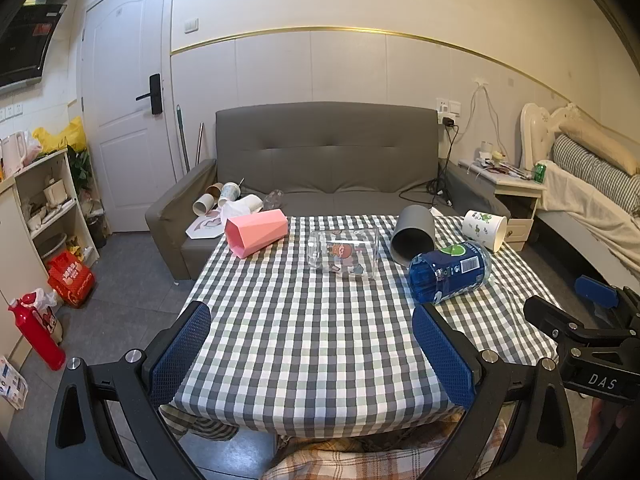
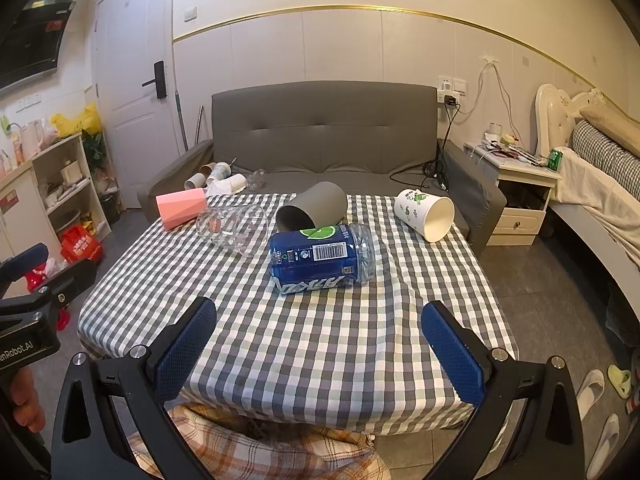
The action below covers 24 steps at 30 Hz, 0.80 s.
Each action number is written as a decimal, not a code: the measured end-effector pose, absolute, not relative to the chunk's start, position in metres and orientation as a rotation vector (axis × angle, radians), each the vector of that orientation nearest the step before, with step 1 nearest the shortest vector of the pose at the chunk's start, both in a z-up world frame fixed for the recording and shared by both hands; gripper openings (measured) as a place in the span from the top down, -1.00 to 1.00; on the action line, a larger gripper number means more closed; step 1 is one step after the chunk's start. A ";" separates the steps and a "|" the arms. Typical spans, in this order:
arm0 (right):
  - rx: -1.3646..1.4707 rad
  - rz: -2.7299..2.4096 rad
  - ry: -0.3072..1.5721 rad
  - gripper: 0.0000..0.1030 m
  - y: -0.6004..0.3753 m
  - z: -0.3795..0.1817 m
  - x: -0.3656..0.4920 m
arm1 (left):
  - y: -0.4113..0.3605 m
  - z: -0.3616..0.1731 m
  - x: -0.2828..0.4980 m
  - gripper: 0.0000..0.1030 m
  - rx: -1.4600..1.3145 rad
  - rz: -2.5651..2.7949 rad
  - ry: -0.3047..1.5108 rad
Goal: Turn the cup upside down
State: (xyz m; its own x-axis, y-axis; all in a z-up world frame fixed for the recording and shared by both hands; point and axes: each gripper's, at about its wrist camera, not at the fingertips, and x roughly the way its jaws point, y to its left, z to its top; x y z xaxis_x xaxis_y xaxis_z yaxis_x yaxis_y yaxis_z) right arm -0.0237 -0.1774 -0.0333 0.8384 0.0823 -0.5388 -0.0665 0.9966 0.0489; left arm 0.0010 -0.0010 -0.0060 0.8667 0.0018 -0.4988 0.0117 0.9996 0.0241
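Observation:
Several cups lie on their sides on the checked tablecloth: a pink faceted cup, a clear glass with a cartoon print, a grey cup, a blue plastic cup with a barcode label, and a white cup with green prints. My left gripper is open and empty over the table's near edge. My right gripper is open and empty, just short of the blue cup.
A grey sofa with loose paper cups stands behind the table. A shelf unit and red items are on the floor at left. A nightstand and bed are at right. A checked cloth lies below the near edge.

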 end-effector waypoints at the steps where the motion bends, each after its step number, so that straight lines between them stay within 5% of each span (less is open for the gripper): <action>1: 0.028 0.079 0.571 -1.00 -0.178 -0.033 -0.024 | -0.001 -0.008 0.000 -1.00 0.026 -0.005 0.524; 24: 0.027 0.085 0.581 -1.00 -0.179 -0.042 -0.023 | 0.001 -0.010 0.000 -1.00 0.023 -0.005 0.528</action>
